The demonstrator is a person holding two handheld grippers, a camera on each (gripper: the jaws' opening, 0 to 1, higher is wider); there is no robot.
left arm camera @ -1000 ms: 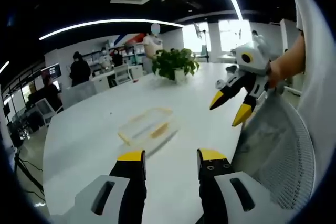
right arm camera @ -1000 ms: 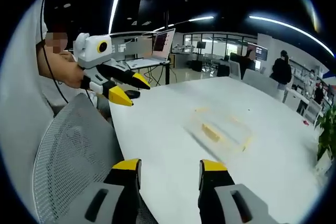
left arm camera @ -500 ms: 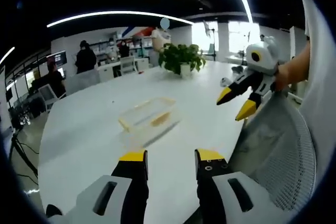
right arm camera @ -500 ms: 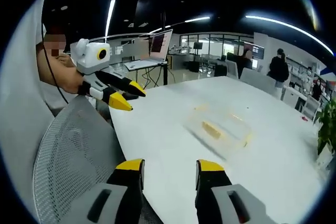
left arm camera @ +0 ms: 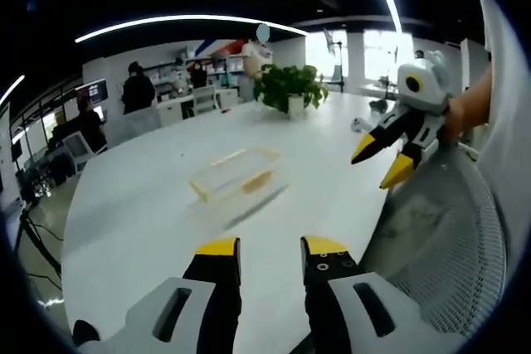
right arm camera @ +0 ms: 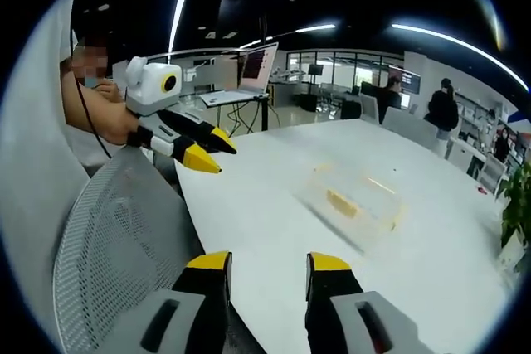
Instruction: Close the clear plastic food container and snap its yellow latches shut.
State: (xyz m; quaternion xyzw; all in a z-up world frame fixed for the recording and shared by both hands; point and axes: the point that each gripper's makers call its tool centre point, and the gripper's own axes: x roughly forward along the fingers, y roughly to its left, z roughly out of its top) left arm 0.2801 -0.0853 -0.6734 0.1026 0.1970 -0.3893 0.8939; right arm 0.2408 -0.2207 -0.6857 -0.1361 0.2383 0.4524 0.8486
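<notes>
Left gripper view: the left gripper [left arm camera: 261, 248] hangs over the near edge of the white table [left arm camera: 124, 213], jaws parted with a narrow gap and nothing between them. Bare tabletop lies ahead of the tips on all sides. The clear container [left arm camera: 235, 178] sits well ahead of the jaws and slightly to their left, well apart from them, with yellow latches [left arm camera: 258, 180] at its sides; its contents cannot be told. To the right, a mesh chair [left arm camera: 452, 242] rises beside the table edge, and above it the right gripper [left arm camera: 381, 162] hovers, jaws parted and empty. A plant [left arm camera: 287, 89] stands far beyond the container.

Right gripper view: the right gripper [right arm camera: 268, 263] hangs at the table edge, the container [right arm camera: 357, 202] ahead and right of its tips, the left gripper [right arm camera: 211, 149] up left above the chair [right arm camera: 116, 238].
</notes>
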